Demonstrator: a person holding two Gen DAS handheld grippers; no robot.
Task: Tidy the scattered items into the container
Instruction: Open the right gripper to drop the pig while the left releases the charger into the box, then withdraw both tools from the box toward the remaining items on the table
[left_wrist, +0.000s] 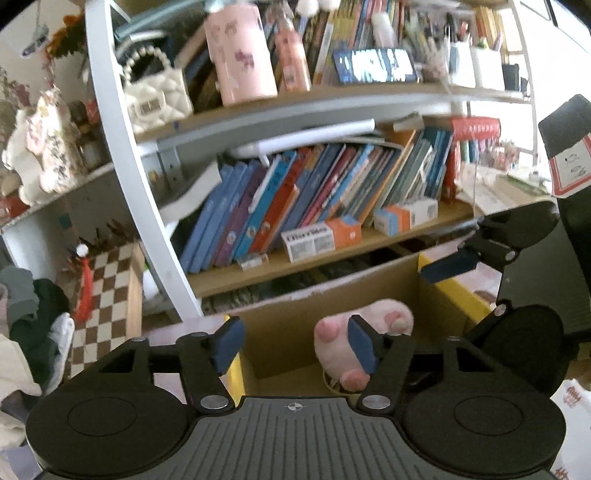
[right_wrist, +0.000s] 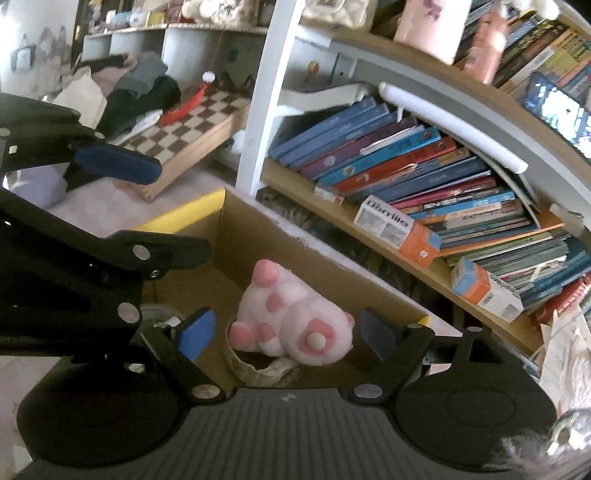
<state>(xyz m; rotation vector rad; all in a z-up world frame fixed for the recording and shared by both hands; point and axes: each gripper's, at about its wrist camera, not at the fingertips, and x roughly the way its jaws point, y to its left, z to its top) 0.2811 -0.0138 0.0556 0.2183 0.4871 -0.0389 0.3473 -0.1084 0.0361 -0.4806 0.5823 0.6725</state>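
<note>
Both tongs hang parted over the cardboard box, nothing between their pads; the left tongs (left_wrist: 295, 345) stand wide above the box's near wall, and the right tongs (right_wrist: 286, 336) stand wider yet, their blue pads well clear of the toy on either side. Behind everything rises the bookshelf (left_wrist: 332, 254), its leaning row of picture books (left_wrist: 295, 199) tilted to the left in the left wrist view, with small orange-and-white cartons (left_wrist: 321, 238) set before them on the wooden board; off to the left leans a brown-and-white checkerboard (left_wrist: 107, 295). Next in size, the cardboard box (right_wrist: 314, 266) sits open-topped below the shelf, a yellow strip along its rim. Inside it lies the pink plush toy (right_wrist: 295, 321), resting on a roll of tape (right_wrist: 255, 369) at the box's bottom; its long axis runs roughly across the right wrist view, slanting from one pink-soled foot at upper left down to the rounder end at the right; the soles and a small pale tail face the camera, so it lies rump toward the tongs.
</note>
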